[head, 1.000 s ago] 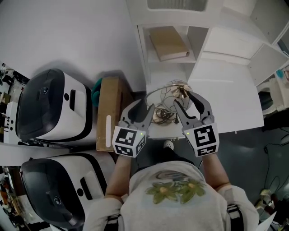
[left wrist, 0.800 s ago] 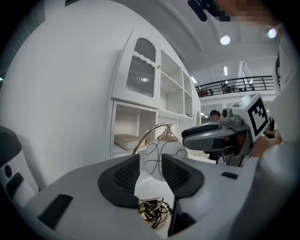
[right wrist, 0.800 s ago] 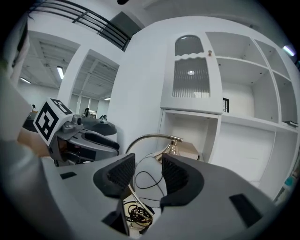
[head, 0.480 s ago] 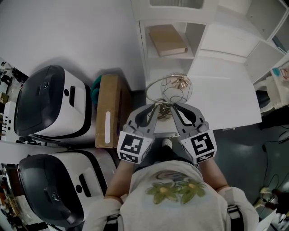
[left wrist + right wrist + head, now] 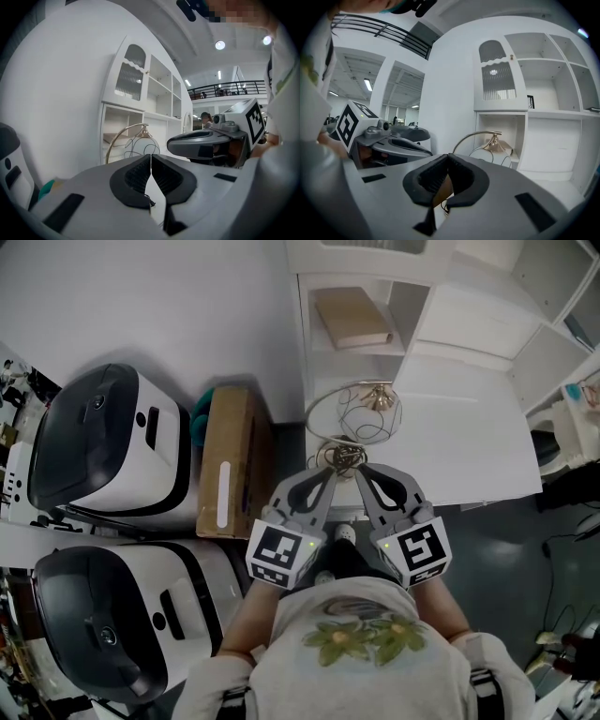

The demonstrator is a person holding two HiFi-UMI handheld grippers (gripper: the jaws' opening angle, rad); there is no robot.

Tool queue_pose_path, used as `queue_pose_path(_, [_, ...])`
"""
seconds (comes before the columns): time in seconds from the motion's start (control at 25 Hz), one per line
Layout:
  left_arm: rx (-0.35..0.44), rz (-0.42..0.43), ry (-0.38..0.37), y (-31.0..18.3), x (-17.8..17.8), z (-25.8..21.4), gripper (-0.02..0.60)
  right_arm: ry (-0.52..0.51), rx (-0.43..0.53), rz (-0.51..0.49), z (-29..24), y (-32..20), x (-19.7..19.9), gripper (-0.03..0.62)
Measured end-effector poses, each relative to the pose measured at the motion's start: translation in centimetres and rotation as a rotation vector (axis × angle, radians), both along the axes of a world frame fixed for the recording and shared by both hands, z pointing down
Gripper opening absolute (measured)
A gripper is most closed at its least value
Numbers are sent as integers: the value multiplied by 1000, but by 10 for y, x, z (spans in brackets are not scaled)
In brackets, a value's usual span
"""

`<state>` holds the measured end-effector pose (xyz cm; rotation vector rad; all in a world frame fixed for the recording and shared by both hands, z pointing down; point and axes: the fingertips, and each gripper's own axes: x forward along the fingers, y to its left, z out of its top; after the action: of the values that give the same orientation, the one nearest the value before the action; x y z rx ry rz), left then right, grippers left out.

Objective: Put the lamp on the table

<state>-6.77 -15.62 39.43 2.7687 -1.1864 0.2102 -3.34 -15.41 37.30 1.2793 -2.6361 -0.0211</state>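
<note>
The lamp (image 5: 361, 414), a gold arc holding a clear wire-patterned globe, stands on the white table (image 5: 459, 432) by the cabinet. It also shows ahead in the left gripper view, lamp (image 5: 138, 142), and in the right gripper view, lamp (image 5: 491, 145). My left gripper (image 5: 329, 474) and right gripper (image 5: 360, 474) hover side by side just short of the lamp's base, apart from it. Both jaws have just been closing and now meet with nothing between them, left gripper (image 5: 151, 161), right gripper (image 5: 448, 161).
Two white-and-black machines (image 5: 101, 451) (image 5: 122, 615) stand at the left, with a cardboard box (image 5: 230, 470) beside them. The white cabinet's open shelf holds a flat tan box (image 5: 352, 317). A dark floor lies to the right of the table.
Both grippers have drawn back from the lamp's base toward the person's body, and their jaws went from wide open to closed. The lamp stays standing on the table.
</note>
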Motion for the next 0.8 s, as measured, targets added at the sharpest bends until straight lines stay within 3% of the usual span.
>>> queue_pose_path(0.52, [-60,-10,27,48,7,23,34,-45,-29,17,15,55,2,31])
queue_pose_path(0.8, [-47,7,18,74,15,25,34,-32,-40,43,22,81,11,31])
